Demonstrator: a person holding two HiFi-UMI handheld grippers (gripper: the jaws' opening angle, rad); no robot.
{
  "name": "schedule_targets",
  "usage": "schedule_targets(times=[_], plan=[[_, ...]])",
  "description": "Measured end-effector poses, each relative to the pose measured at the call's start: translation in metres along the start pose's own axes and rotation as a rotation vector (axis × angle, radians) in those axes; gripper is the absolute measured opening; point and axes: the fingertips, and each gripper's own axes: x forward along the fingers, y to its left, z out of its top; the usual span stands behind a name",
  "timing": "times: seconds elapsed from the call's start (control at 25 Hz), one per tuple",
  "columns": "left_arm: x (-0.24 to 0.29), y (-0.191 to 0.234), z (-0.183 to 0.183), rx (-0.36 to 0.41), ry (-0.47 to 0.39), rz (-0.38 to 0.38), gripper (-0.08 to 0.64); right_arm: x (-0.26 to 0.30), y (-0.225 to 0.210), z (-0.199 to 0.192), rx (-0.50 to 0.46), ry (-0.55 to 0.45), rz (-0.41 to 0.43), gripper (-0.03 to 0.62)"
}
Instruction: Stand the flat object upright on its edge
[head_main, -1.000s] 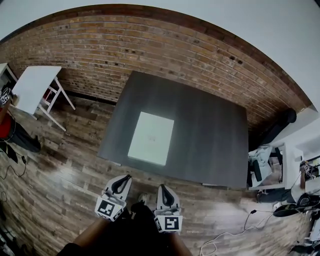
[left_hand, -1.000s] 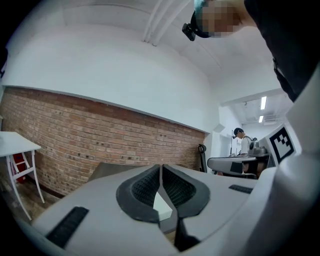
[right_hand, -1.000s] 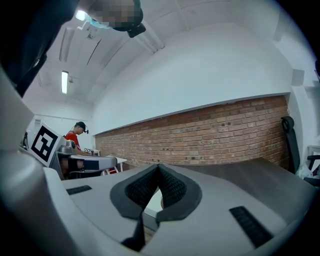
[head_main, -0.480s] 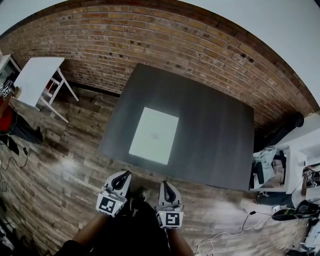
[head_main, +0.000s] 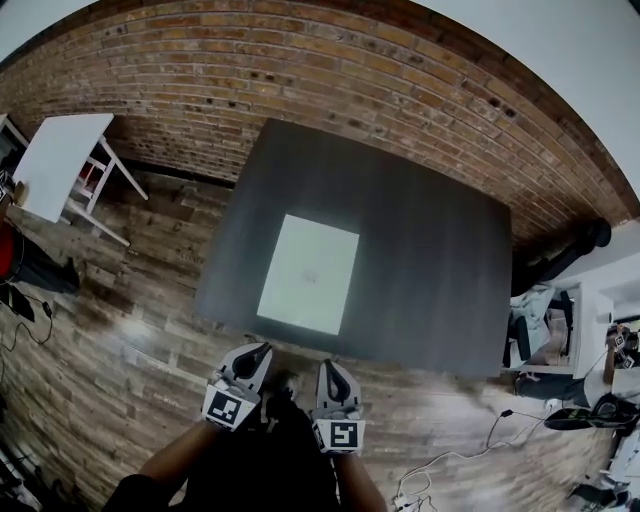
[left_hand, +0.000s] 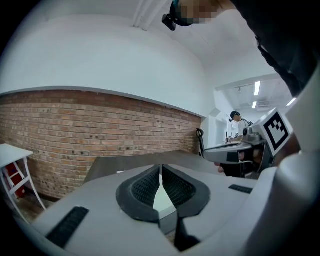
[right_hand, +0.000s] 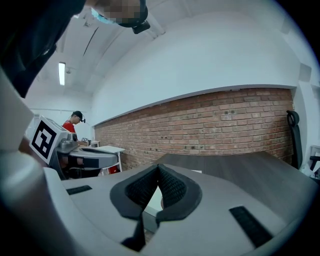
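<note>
Left gripper (head_main: 260, 350) and right gripper (head_main: 329, 364): jaws closed, apparently holding nothing.

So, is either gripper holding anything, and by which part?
Nothing: left gripper and right gripper are shut, empty; the white flat panel lies untouched on the table.

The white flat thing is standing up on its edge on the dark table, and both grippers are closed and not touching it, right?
No. In the head view the white flat thing lies flat on the dark table, not on its edge. The left gripper and right gripper are closed and not touching it.
</note>
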Motion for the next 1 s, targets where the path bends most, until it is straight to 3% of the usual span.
schedule_targets(times=[0.4, 1.0], plan=[[0.033, 0.015, -0.033, 0.031, 0.048, -0.028, 0.044, 0.03, -0.018, -0.028, 0.061, 0.037, -0.044, 0.025], [0.048, 0.037, -0.103, -0.035, 0.143, 0.007, 0.044, 0.047, -0.03, -0.097, 0.05, 0.169, -0.053, 0.025]])
